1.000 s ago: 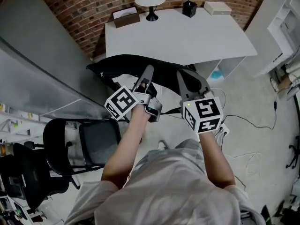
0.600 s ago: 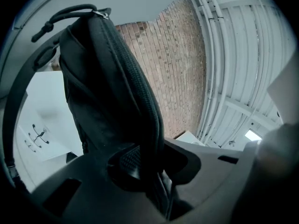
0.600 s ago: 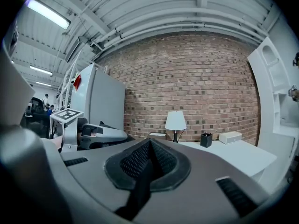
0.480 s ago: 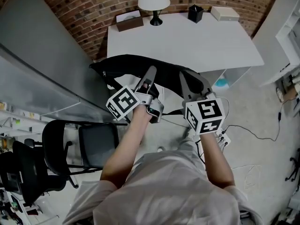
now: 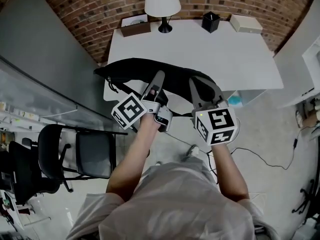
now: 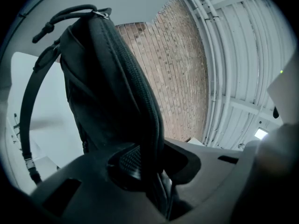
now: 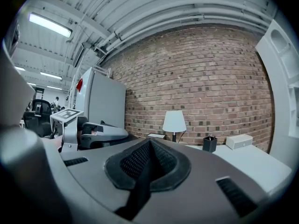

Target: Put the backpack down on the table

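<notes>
The black backpack (image 5: 145,73) hangs flat between my two grippers, over the near left edge of the white table (image 5: 235,59). My left gripper (image 5: 159,80) is shut on its thick zipped edge. In the left gripper view the backpack (image 6: 98,92) rises from the left gripper (image 6: 140,160), top handle and a shoulder strap hanging free. The right gripper (image 5: 196,84) is shut on the pack's other end. In the right gripper view a thin black fold of the backpack (image 7: 139,192) is pinched in the right gripper (image 7: 148,164).
At the table's far edge stand a white lamp (image 5: 162,4), a brown box (image 5: 135,29), a black pen cup (image 5: 211,21) and a white box (image 5: 246,23). A grey cabinet (image 5: 45,69) stands left of the table and a black chair (image 5: 85,151) stands beside me. Cables lie on the floor (image 5: 270,159) at right.
Both grippers and the backpack have moved forward toward the table. The pack now overlaps the table's near left edge instead of hanging in front of it. Both grips are unchanged.
</notes>
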A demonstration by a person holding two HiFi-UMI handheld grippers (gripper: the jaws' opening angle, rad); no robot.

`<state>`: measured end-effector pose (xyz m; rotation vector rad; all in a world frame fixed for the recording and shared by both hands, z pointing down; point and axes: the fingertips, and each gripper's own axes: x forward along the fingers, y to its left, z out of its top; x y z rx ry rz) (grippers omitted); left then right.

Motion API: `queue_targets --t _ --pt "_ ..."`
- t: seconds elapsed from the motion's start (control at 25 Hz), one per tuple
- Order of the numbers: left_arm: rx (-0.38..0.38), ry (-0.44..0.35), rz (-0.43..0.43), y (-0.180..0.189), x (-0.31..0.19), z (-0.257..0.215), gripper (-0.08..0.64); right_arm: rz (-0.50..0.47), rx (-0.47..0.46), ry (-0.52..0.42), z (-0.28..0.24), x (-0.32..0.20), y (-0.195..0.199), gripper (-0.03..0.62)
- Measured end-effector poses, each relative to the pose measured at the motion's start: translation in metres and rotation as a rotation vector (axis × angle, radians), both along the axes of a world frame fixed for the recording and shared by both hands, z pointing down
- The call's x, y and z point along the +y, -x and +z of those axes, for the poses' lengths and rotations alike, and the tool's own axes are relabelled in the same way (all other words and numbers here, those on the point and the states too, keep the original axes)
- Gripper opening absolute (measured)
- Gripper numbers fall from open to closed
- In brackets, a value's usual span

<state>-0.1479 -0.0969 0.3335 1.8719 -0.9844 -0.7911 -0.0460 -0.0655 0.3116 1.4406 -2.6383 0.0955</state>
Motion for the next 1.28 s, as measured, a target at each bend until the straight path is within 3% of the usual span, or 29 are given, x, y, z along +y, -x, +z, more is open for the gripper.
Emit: queue_targets --t 0.6,1.28 --pt "-0.032 0.016 -0.074 -0.096 -0.051 -0.004 0.074 -0.056 -0.025 -0.003 -0.007 -0.059 -0.103 0.002" --pt "-0.021 0.031 -0.065 -0.149 -0.12 0.008 0.074 -0.021 -0.022 0.001 0.0 -0.122 -0.158 0.002"
